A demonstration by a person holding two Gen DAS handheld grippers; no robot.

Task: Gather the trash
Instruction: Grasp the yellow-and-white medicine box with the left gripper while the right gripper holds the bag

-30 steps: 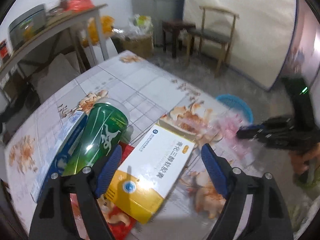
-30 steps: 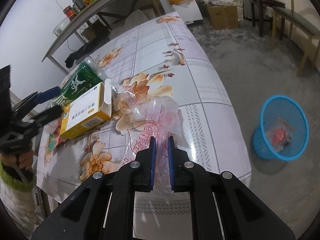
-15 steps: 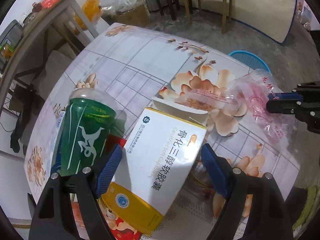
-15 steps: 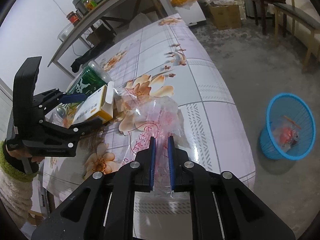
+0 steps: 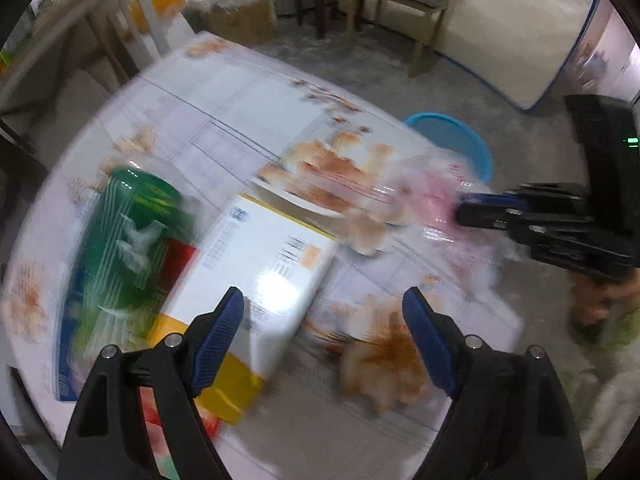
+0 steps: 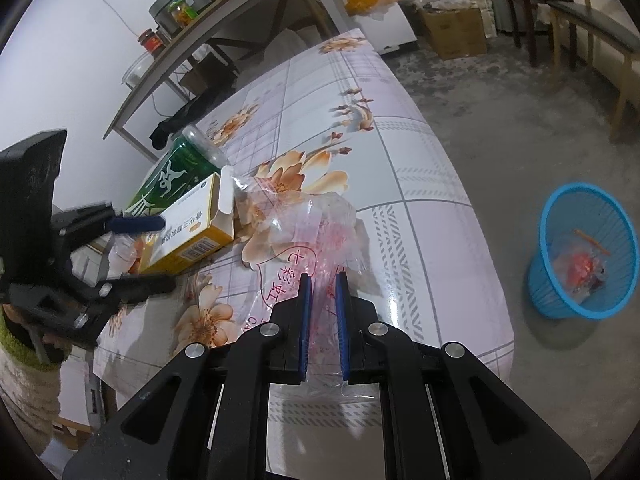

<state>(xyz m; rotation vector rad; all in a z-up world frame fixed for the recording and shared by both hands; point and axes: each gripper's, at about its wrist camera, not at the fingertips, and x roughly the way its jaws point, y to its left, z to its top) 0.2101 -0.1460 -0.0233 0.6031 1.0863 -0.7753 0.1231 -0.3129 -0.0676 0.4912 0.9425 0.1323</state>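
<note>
Two grippers work over one flowered table (image 6: 420,168). Farthest left lies a green bottle (image 5: 120,240) on its side, its clear neck pointing away toward the far edge; in the right wrist view the same bottle (image 6: 172,172) sits just behind the box. Beside it, touching, lies a white and yellow box (image 5: 264,264), flat on the table, with one end flap open toward the bag. A red wrapper (image 5: 180,252) shows between bottle and box, partly under them.

The left gripper (image 5: 322,332) hangs low over the near end of the box, fingers spread wide and holding nothing; its left finger (image 5: 216,332) overlaps the box's yellow end and its right finger is over bare tablecloth. The left wrist view is blurred. From the right wrist view this gripper (image 6: 140,250) reaches in from the left edge, level with the table, one finger above the box and one below it.

Right of the box lies a clear bag (image 6: 304,236) with pink print, crumpled on the table. The right gripper (image 6: 322,284) points along the table, its jaws nearly together, pinching the bag's near edge.

Off the table's right side, on the floor, stands a blue basket (image 6: 560,300) with some red trash inside.
</note>
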